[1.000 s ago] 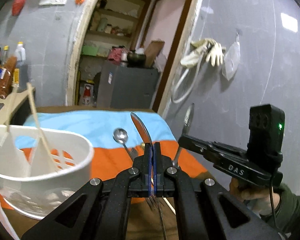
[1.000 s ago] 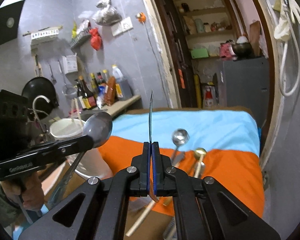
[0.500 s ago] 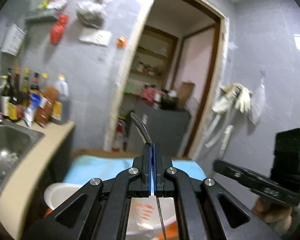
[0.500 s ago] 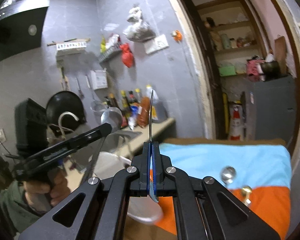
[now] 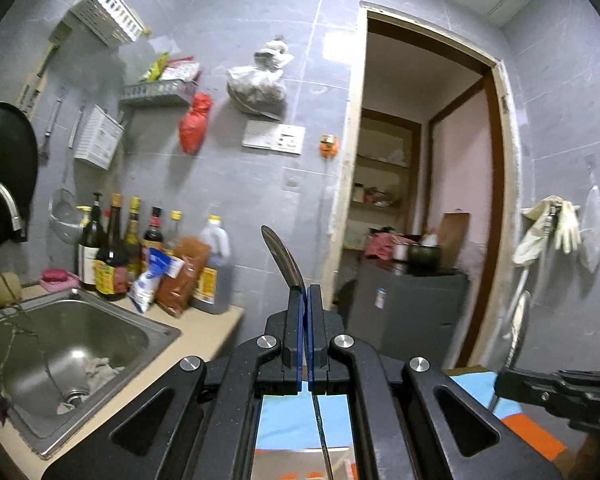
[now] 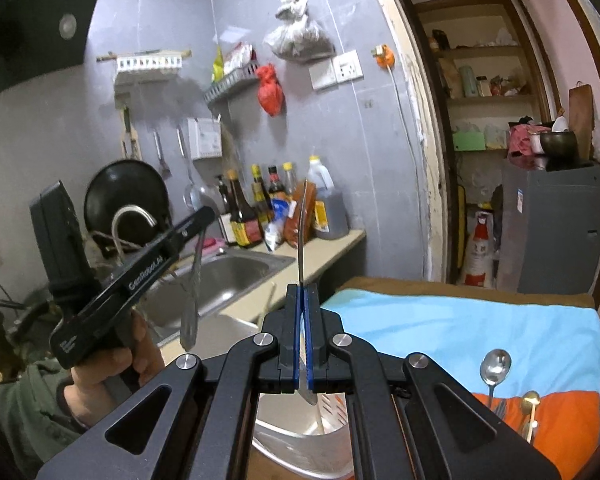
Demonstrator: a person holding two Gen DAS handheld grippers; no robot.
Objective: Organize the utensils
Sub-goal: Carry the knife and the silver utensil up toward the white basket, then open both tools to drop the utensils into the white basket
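My left gripper [image 5: 305,292] is shut on a metal utensil [image 5: 281,256]; its curved end sticks up past the fingertips and its handle hangs below. In the right wrist view this gripper [image 6: 204,216] is raised at the left, the utensil [image 6: 194,280] hanging down from it. My right gripper [image 6: 302,290] is shut on a thin metal utensil [image 6: 301,232] seen edge-on, pointing up. In the left wrist view it [image 5: 504,384] holds a spoon [image 5: 514,328]. The white utensil holder [image 6: 300,420] sits below my right gripper.
A silver spoon [image 6: 494,368] and a gold spoon [image 6: 530,404] lie on the blue and orange cloth [image 6: 460,332]. A steel sink [image 5: 60,344] and several bottles [image 5: 112,252] stand on the counter at the left. A doorway [image 5: 420,200] is behind.
Both grippers have risen and tilted upward with their utensils. The cloth and white holder have dropped to the bottom of both views, and the wall and sink now fill them.
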